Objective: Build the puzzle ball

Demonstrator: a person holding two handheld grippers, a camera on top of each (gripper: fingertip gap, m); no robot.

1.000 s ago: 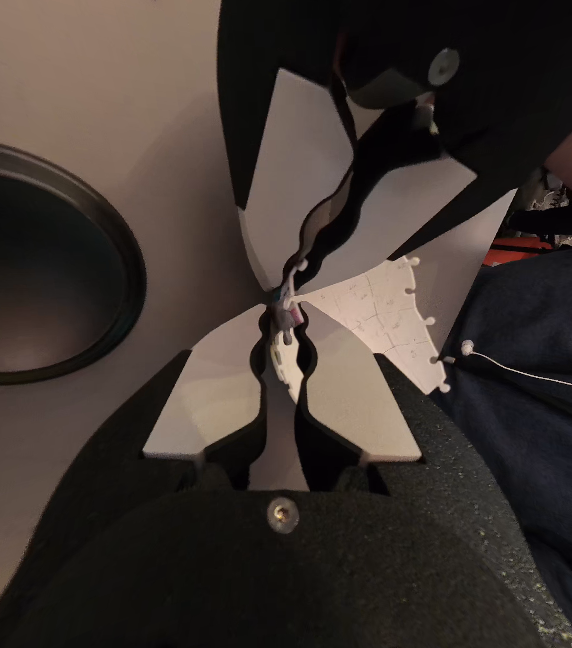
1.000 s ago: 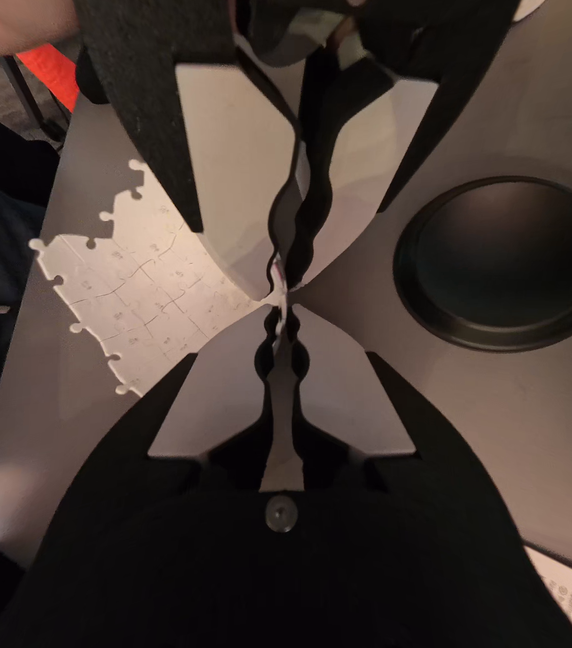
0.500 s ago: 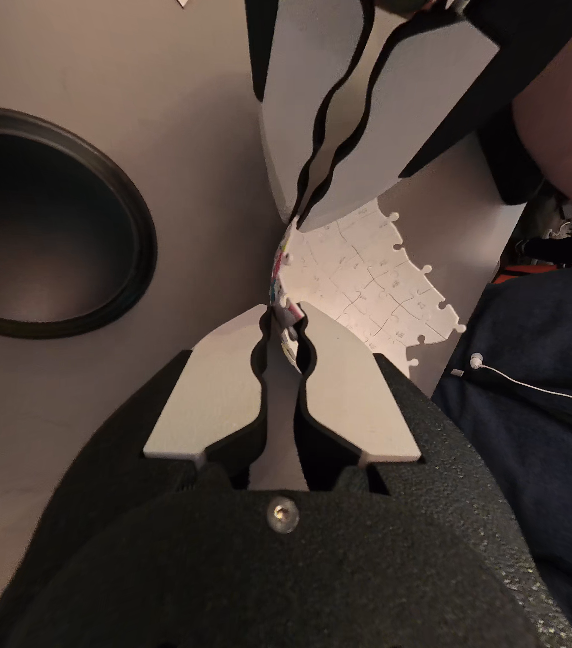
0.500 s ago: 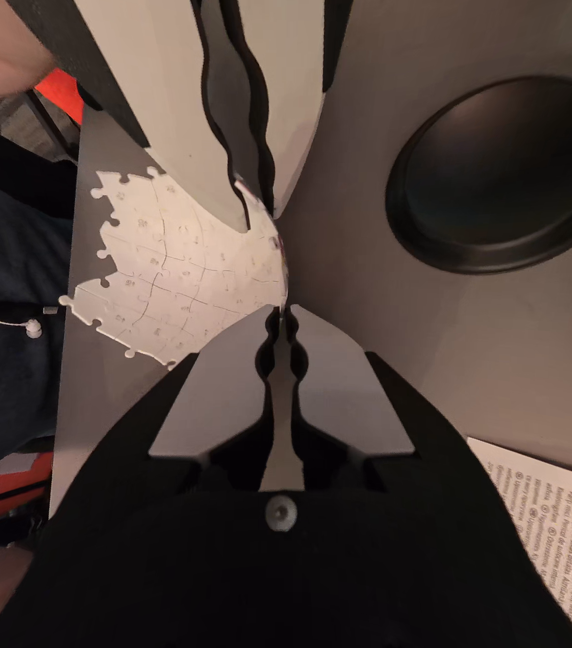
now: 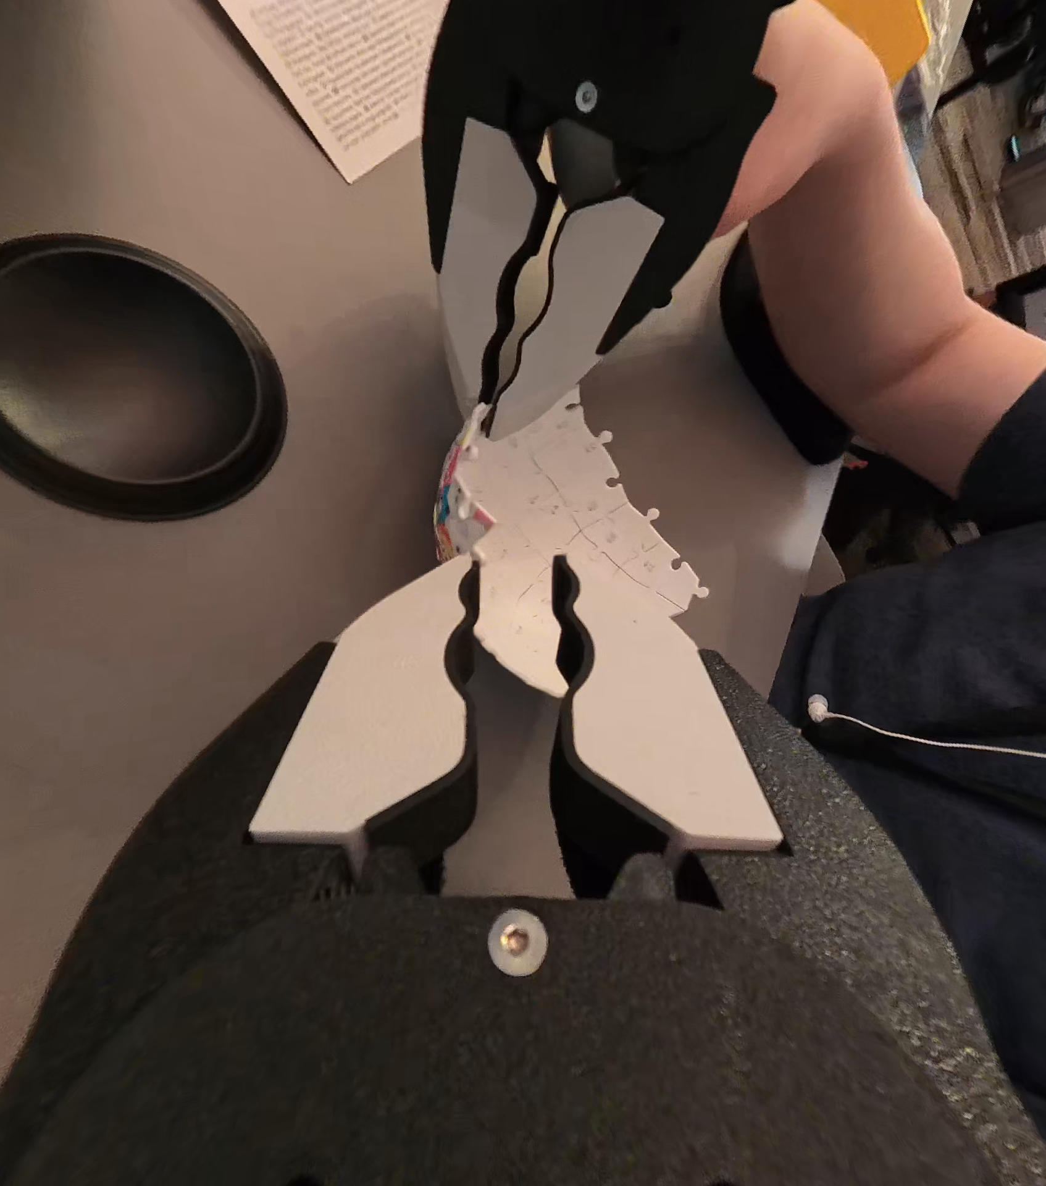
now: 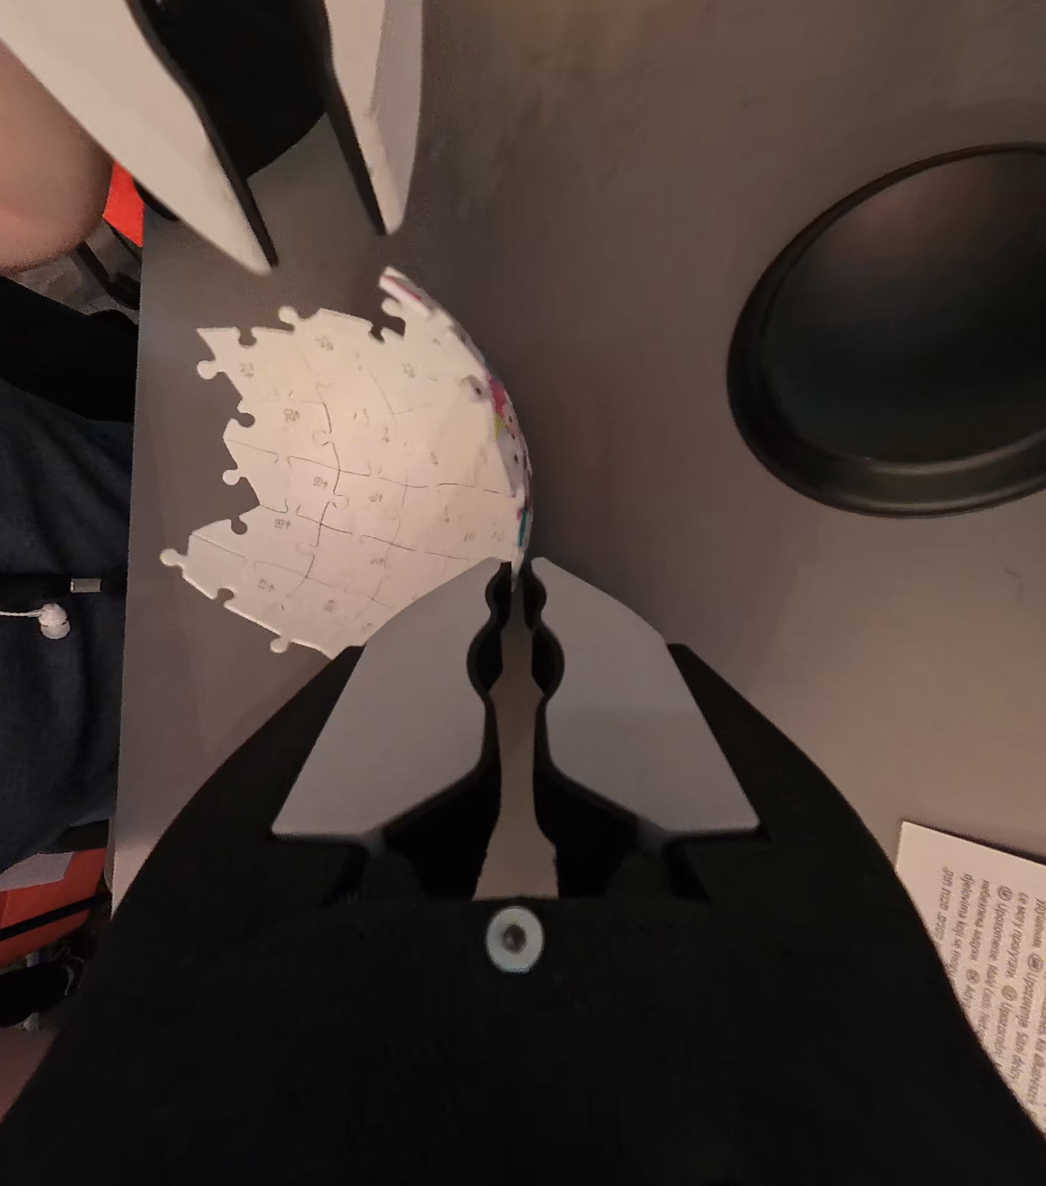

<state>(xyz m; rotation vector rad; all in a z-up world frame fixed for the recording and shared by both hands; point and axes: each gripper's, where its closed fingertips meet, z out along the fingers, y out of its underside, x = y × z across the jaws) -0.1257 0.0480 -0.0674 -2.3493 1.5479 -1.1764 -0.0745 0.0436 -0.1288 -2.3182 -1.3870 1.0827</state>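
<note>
Item: partial puzzle ball (image 6: 353,475), a curved shell of interlocked pieces, blank white inside, printed colours outside. Held in the air above the grey surface (image 6: 636,257), near its edge by the person's dark sleeve (image 5: 956,706).

Right gripper (image 6: 517,568): pressed together, pinching the shell's rim at the coloured edge. In the left wrist view it (image 5: 487,420) grips the far end of the shell (image 5: 572,500).

Left gripper (image 5: 514,565): spread, its jaws standing either side of the shell's near edge without clamping it. In the right wrist view it (image 6: 321,247) hangs open just above the knobbed rim, apart from it.

Other: black round dish (image 5: 103,378) beside, well apart; printed sheet (image 6: 1021,1001) toward a corner.

Handling (judged): light, thin, stiff plastic pieces; joints likely to pop apart if bent or squeezed hard. Best taken across the rim, wall between the jaws, close to a seam, with modest pressure.
</note>
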